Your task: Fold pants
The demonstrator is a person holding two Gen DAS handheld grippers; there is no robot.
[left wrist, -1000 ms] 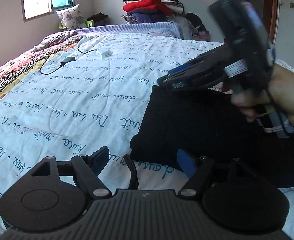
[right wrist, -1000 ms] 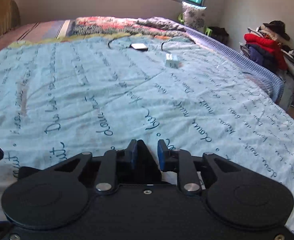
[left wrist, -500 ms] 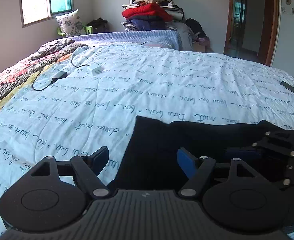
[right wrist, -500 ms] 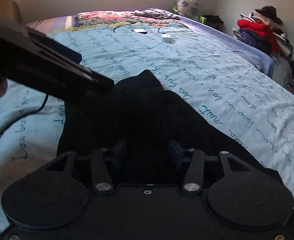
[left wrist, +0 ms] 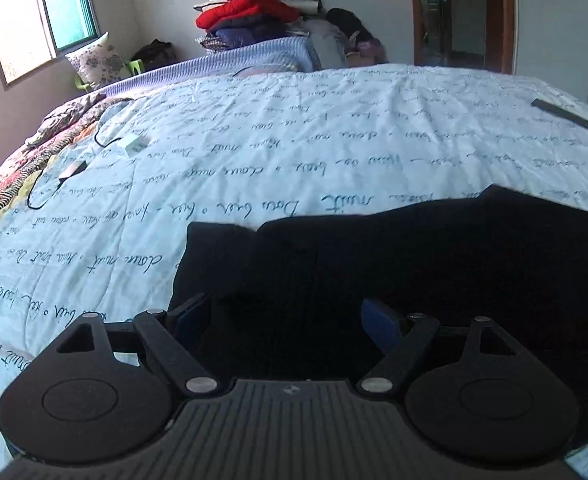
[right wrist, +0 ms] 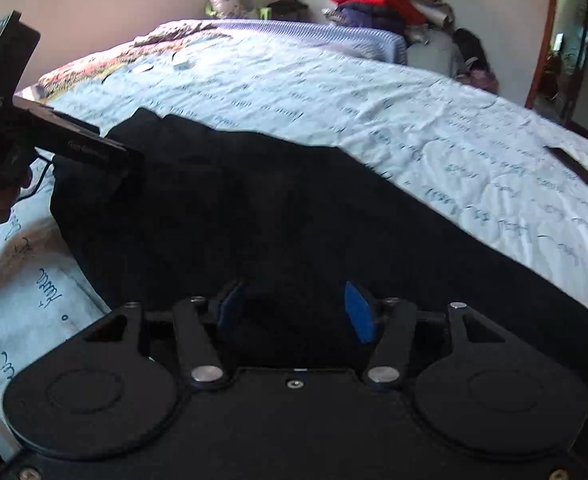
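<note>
Black pants [left wrist: 434,256] lie flat on the light blue bedspread, stretching from near left to far right; they also show in the right wrist view [right wrist: 278,208]. My left gripper [left wrist: 284,318] is open, low over the pants' left end, holding nothing. My right gripper [right wrist: 294,306] is open above the middle of the pants, holding nothing. The left gripper's body [right wrist: 74,144] shows at the left of the right wrist view, over the pants' left end.
A white charger with a black cable [left wrist: 132,144] lies on the bed's far left. A dark flat object [left wrist: 564,114] lies at the bed's far right edge. A pile of clothes [left wrist: 250,16] stands beyond the bed. A patterned blanket [left wrist: 10,184] runs along the left side.
The right gripper opened from shut and swung over the middle of the pants. The left gripper moved closer over the pants' left end. The right gripper left the left wrist view.
</note>
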